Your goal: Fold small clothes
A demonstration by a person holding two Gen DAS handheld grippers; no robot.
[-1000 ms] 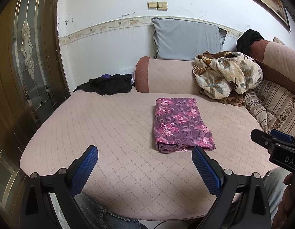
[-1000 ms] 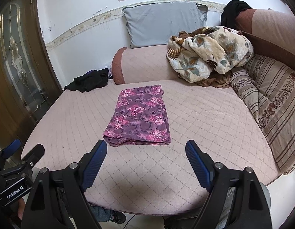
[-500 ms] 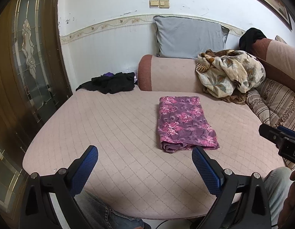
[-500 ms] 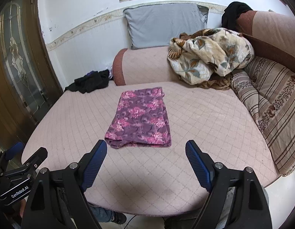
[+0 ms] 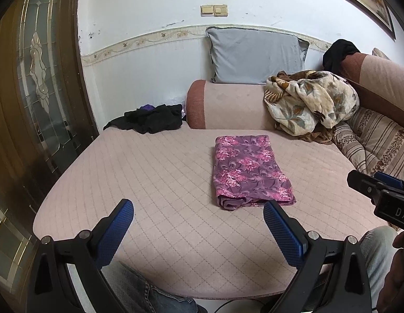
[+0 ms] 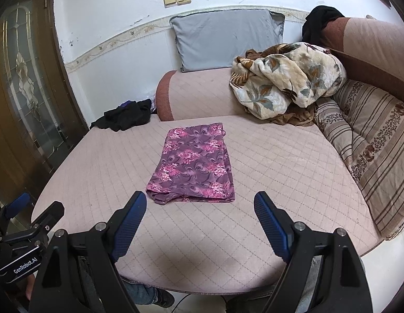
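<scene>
A purple floral garment [image 5: 250, 170] [image 6: 195, 163] lies folded into a neat rectangle on the pink quilted couch seat [image 5: 154, 172] [image 6: 280, 172]. My left gripper [image 5: 199, 217] hovers open over the seat's front edge, short of the garment's near end, with nothing between its blue pads. My right gripper [image 6: 200, 215] is open too, just in front of the garment and clear of it. Each gripper shows at the edge of the other's view: the right one [image 5: 379, 185] and the left one [image 6: 24, 216].
A heap of black clothes [image 5: 152, 118] [image 6: 126, 116] lies at the seat's far left corner. A crumpled floral blanket [image 5: 309, 101] [image 6: 285, 78], a grey pillow [image 5: 254, 54] and a striped cushion [image 6: 369, 143] line the back and right. A glazed wooden door [image 5: 37, 78] stands left. The person's jeans [image 5: 144, 294] show below.
Both views have shifted only slightly, so the folded garment sits a little lower in frame. The garment has not moved and both grippers have stayed open.
</scene>
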